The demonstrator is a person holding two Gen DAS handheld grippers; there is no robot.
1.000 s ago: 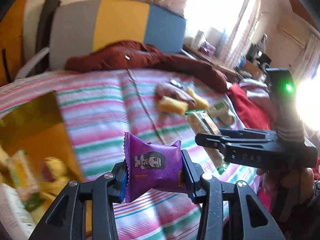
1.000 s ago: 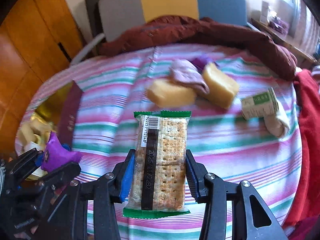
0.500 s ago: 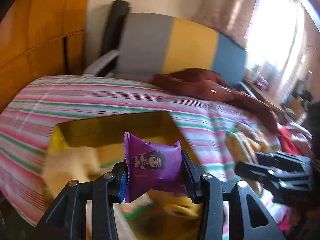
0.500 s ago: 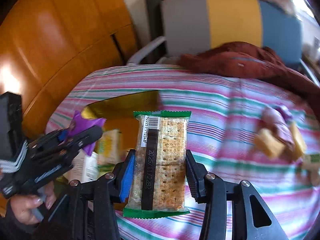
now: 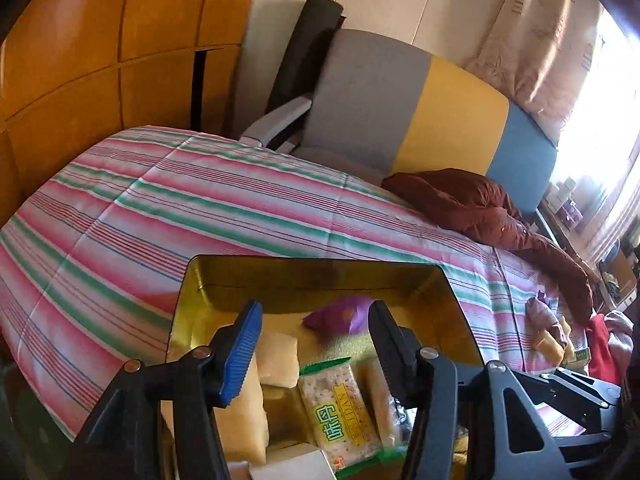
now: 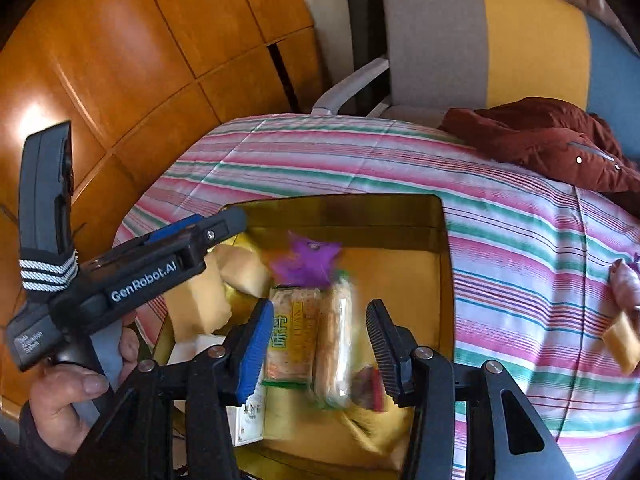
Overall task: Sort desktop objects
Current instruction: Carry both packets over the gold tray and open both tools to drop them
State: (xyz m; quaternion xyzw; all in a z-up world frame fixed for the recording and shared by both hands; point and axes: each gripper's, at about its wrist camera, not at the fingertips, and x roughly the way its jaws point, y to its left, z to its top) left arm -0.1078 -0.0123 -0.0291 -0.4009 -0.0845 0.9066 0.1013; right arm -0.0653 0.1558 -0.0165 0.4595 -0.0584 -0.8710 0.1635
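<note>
An open gold tin on the striped cloth holds several snack packs. My left gripper hangs over it with its jaws opening and nothing between them. The purple packet lies loose in the tin beyond its fingertips. My right gripper is also above the tin, jaws opening. The clear cracker pack is blurred and on edge between its fingers, touching neither pad. A second cracker pack with a yellow label lies flat beside it. A person's hand holds the left gripper.
More snacks, yellow cakes among them, lie far right on the striped cloth. A dark red jacket is bunched at the back. A grey, yellow and blue chair and wooden panels stand behind.
Both grippers swung left from over the striped cloth to above the tin. Each then opened: the purple packet and the cracker pack left the pads and dropped towards the tin.
</note>
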